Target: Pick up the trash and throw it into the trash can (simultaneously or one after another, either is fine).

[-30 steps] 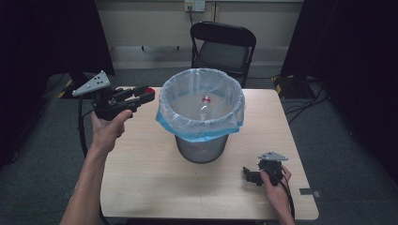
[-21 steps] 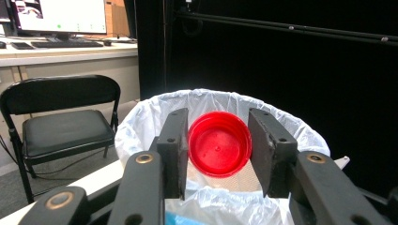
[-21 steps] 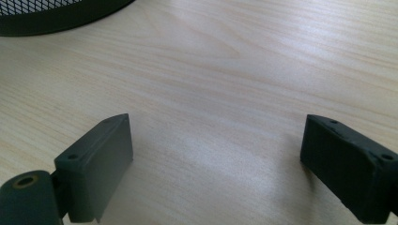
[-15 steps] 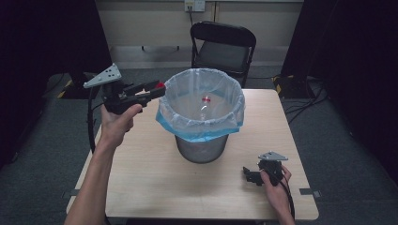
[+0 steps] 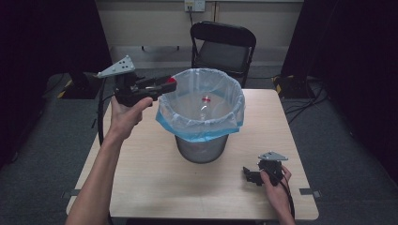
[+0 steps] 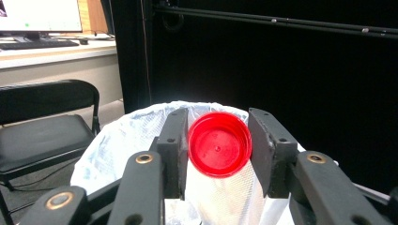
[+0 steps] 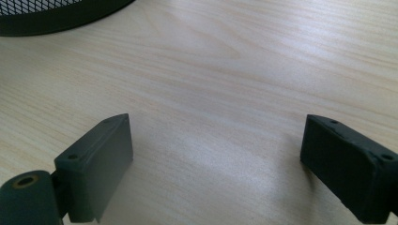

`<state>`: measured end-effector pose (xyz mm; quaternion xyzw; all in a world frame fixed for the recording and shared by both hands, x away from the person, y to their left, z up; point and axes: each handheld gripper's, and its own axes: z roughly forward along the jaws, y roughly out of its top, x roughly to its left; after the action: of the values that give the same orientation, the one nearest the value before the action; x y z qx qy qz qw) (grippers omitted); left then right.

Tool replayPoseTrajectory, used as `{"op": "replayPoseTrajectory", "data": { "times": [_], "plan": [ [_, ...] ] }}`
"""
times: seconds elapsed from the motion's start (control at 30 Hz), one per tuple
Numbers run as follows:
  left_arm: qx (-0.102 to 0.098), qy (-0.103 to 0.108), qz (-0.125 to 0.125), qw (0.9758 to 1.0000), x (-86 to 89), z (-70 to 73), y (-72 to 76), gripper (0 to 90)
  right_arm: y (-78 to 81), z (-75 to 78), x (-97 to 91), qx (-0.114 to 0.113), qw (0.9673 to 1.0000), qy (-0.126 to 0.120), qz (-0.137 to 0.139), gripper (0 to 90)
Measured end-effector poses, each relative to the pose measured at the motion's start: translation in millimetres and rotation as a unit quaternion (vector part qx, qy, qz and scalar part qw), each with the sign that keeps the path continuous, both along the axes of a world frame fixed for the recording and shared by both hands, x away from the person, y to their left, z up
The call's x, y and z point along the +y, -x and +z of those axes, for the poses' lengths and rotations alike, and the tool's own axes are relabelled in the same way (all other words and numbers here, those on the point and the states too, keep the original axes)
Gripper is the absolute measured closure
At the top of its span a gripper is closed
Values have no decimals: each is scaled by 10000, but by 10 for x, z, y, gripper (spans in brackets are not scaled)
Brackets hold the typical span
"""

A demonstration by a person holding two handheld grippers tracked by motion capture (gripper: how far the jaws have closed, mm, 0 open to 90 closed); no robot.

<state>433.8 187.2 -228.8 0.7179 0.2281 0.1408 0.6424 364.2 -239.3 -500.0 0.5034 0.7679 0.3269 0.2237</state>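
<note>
A round red bottle cap [image 6: 219, 144] is pinched between the jaws of my left gripper [image 6: 218, 147], which is shut on it. In the high view that left gripper [image 5: 170, 85] is held in the air at the left rim of a mesh waste bin [image 5: 202, 146] lined with a clear and blue bag [image 5: 202, 126]; the red cap [image 5: 171, 80] shows at its tip. Inside the bin lies a clear bottle with a red cap [image 5: 205, 100]. My right gripper [image 5: 248, 175] rests low on the table [image 5: 150, 178] near the front right, jaws wide open and empty; in its own view the right gripper [image 7: 216, 161] frames bare wood.
A black folding chair [image 5: 223, 49] stands behind the table. The bin's dark mesh base [image 7: 56, 16] is at the top left of the right gripper view. Dark curtains flank the table and cables [image 5: 307, 93] lie on the floor at right.
My left gripper has carried the red cap rightward and slightly forward, from left of the bin to its left rim. The right gripper has stayed put.
</note>
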Motion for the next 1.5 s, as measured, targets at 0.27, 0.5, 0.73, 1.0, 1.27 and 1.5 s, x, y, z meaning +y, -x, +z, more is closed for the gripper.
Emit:
{"op": "replayPoseTrajectory", "data": {
  "times": [0.27,0.5,0.73,1.0,1.27,1.5],
  "plan": [
    [27,66,-333,9994,-180,51,-88,600,0,0,0,1,10000,0,0,88],
    [268,52,-477,9985,-325,-2,-218,600,0,0,0,0,10000,0,0,88],
    [467,-180,-547,9972,-452,2,-320,600,0,0,0,1,10000,0,0,88],
    [580,-325,-623,9958,-586,-17,-403,584,0,0,0,0,10000,0,1,88],
    [511,-326,-193,9980,-490,18,-411,254,1,0,0,0,10000,-1,3,89],
    [506,-472,-240,9973,-426,-18,-361,209,1,0,0,1,10000,-2,2,89]
  ]
}}
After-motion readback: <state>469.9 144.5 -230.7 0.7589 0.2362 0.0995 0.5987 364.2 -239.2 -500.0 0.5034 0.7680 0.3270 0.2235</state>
